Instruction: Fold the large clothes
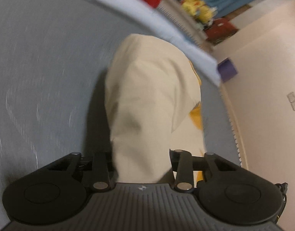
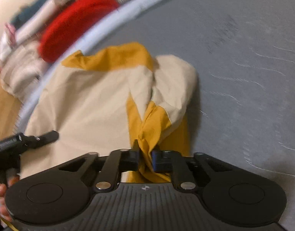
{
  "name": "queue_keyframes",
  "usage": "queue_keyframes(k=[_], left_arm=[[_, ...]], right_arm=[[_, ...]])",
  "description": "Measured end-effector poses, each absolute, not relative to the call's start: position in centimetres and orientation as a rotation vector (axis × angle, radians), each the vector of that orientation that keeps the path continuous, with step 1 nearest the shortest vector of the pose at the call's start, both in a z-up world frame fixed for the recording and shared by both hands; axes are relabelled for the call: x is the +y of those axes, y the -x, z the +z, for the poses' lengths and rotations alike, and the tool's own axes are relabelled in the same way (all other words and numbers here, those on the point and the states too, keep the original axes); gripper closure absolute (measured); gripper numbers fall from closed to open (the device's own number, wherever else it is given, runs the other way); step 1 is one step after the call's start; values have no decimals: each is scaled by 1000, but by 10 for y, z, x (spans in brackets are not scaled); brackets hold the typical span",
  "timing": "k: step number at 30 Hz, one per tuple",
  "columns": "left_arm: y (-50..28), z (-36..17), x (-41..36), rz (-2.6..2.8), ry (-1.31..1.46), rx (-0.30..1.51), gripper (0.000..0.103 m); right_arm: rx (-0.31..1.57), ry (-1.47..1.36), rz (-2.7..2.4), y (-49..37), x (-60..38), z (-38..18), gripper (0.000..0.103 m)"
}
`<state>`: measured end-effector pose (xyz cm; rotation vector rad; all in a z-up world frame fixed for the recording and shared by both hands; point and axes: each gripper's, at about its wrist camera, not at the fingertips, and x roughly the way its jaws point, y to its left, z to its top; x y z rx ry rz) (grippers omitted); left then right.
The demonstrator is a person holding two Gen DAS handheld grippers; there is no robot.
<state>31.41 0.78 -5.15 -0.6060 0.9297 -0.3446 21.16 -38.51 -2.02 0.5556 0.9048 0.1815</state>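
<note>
A cream and mustard-yellow garment [image 2: 89, 100] lies bunched on the grey mat [image 2: 243, 67]. In the left wrist view the cream cloth [image 1: 147, 100] hangs in a long fold from my left gripper [image 1: 142, 165], whose fingertips are hidden under it; it is shut on the garment. My right gripper [image 2: 145, 156] is shut on a twisted yellow part of the garment [image 2: 147, 134]. The left gripper shows at the left edge of the right wrist view [image 2: 49, 135], beside the cream cloth.
The mat has a pale blue rim [image 1: 166, 28]. Beyond it lie a red cloth [image 2: 74, 23], other piled clothes [image 2: 22, 67], yellow soft toys [image 1: 197, 7] and a purple block [image 1: 227, 69] on the pale floor [image 1: 262, 77].
</note>
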Motion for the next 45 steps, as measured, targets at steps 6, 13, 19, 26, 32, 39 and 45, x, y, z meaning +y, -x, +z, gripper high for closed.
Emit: queue_keyframes(k=[6,13,19,26,32,39,45], left_arm=[[-334,-19,51,-322,558,825,63],[-344,-17,128,-9,572,829,27],[-331,-24,130,-152,520,1034,27],[-302,-65,138,-191,637,1164,17],[-289,-82,135,-186,841,1094,22],[-274,-62,148,-162,686,1117,18],[-270,-65,152,-193,679,1166,18]], right_arm=[[772,-541,231,-236,-342,-5,95],[729,-408,245,-267,-283,0,95],[831,-312,152,-275,-271,-15,92],[958,-465,173,-264,-293,-24,59],[976,-526,170,-253,-311,-27,54],[981,-480,228,-245,-307,-19,54],[1089,-369,236,-238,-296,-33,53]])
